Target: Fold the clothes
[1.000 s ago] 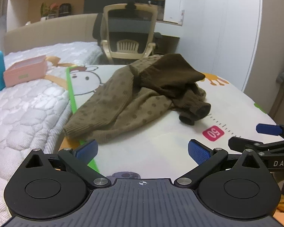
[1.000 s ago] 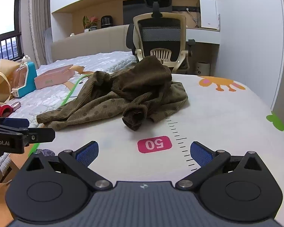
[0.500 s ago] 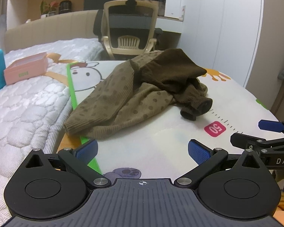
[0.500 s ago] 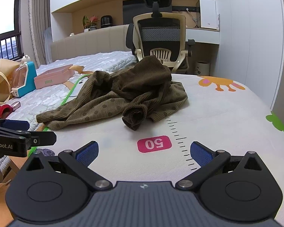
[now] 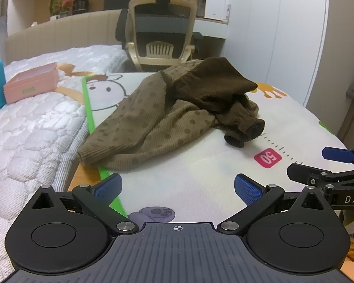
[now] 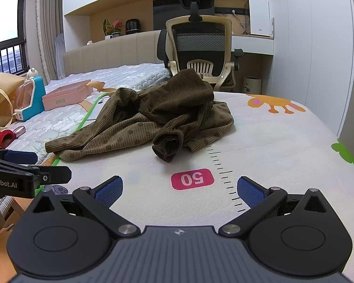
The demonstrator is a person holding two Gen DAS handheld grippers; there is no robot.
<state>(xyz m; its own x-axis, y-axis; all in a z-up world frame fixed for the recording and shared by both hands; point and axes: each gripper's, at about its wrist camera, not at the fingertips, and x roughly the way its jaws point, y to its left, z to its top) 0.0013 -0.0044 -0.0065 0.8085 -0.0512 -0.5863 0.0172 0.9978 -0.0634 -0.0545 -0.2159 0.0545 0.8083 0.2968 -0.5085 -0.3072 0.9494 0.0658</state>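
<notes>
A crumpled brown ribbed sweater (image 5: 167, 115) (image 6: 153, 120) with darker dots lies in a heap on a white printed play mat (image 5: 177, 184) (image 6: 271, 146). One dark cuff (image 6: 167, 143) points toward me. My left gripper (image 5: 177, 188) hovers open above the mat's near edge, short of the sweater's hem, with nothing between its blue pads. My right gripper (image 6: 179, 189) is open too, above a pink "50" mark (image 6: 192, 178), a little short of the cuff. Each gripper shows at the other view's edge.
A quilted white mattress (image 5: 30, 132) lies left of the mat, with a pink box (image 5: 30, 86) and a teal toy (image 6: 33, 97) on it. An office chair (image 6: 200, 47) stands behind the mat. A white wardrobe wall (image 5: 283, 35) is on the right.
The left gripper has moved forward and slightly lower, so the sweater looks nearer. The right gripper has hardly moved. Both stayed open and the sweater has not shifted.
</notes>
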